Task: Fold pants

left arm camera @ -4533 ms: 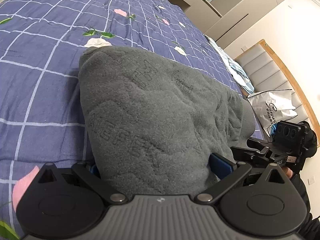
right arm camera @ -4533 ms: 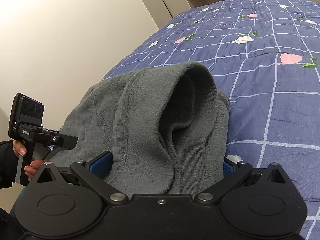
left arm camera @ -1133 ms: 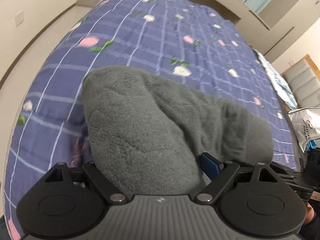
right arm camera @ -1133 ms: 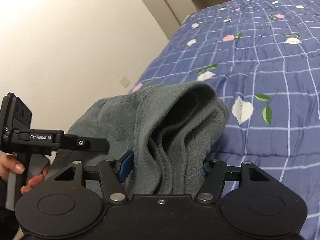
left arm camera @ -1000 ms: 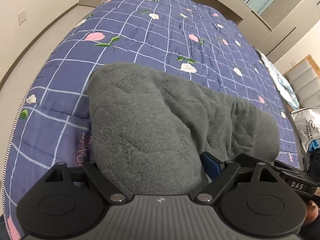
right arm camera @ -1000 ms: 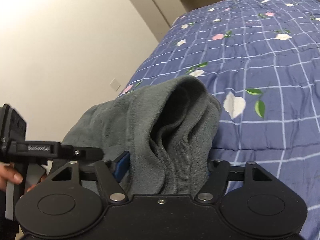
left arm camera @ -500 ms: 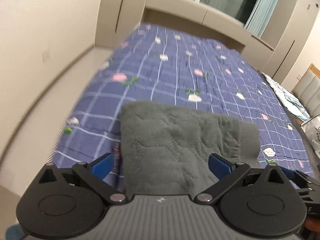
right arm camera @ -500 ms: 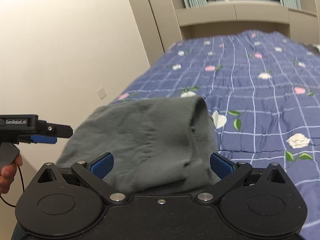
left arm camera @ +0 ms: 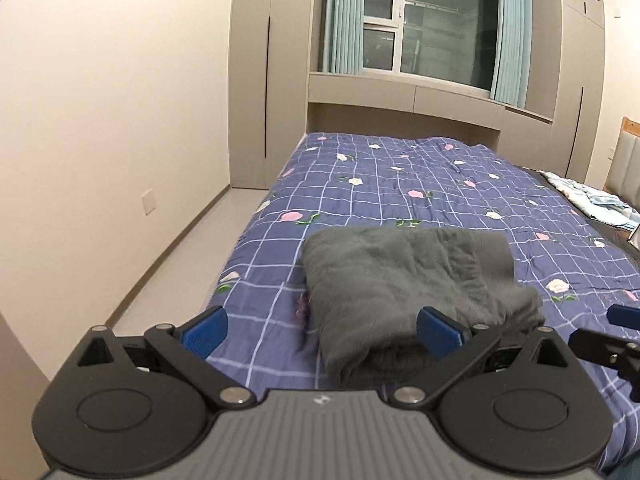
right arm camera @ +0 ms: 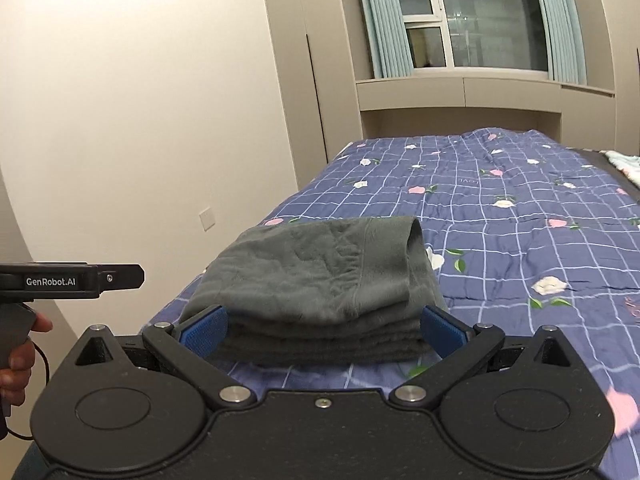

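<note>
The grey fleece pants (left arm camera: 404, 276) lie folded into a thick stack near the near edge of the bed; they also show in the right wrist view (right arm camera: 320, 280), layers stacked flat. My left gripper (left arm camera: 322, 330) is open and empty, held back from the stack's near left corner. My right gripper (right arm camera: 322, 328) is open and empty, just short of the stack's near edge. The left gripper's body (right arm camera: 72, 280) shows at the left of the right wrist view. The tip of the right gripper (left arm camera: 600, 340) shows at the right of the left wrist view.
The bed has a blue checked quilt (left arm camera: 420, 196) with flower prints. A wall and floor strip (left arm camera: 172, 240) run along the bed's left side. Cabinets and a curtained window (left arm camera: 424, 32) stand beyond the bed. Light bedding (left arm camera: 592, 200) lies at the far right.
Both grippers let go of the pants, opened and drew back and up. The folded stack now rests on the quilt on its own.
</note>
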Demonstrator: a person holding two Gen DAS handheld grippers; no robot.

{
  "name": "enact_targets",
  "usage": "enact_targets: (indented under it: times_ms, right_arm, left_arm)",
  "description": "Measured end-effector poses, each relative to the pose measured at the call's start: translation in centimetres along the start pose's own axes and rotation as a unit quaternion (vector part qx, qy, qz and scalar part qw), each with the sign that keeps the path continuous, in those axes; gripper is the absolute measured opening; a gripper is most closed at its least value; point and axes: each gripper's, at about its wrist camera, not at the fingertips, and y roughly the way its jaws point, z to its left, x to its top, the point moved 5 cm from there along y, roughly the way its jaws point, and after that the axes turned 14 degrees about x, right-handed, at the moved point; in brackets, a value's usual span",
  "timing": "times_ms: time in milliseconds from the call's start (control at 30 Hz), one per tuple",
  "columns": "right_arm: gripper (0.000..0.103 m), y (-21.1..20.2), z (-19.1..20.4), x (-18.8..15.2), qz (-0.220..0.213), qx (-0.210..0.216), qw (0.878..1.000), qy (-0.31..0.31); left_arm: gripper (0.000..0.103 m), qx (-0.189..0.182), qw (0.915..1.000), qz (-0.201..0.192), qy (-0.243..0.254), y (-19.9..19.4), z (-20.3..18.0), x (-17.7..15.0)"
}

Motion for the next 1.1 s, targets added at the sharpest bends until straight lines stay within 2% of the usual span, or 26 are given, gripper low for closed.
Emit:
enact_targets:
  times_ms: [300, 1100]
  right_arm:
    - [0.103, -2.1, 1.7, -1.7, -0.008, -0.016, 1.0, -0.014]
    - [0.103, -2.2, 1.8, -2.1, -0.005, -0.014, 1.0, -0.014]
  left_arm:
    - [0.103, -0.01, 0.9999, -0.003, 0.01, -2.1, 0.5, -2.9]
    - [0.103, -0.013, 0.9999, -0.001, 0.009, -2.2, 0.4, -3.3]
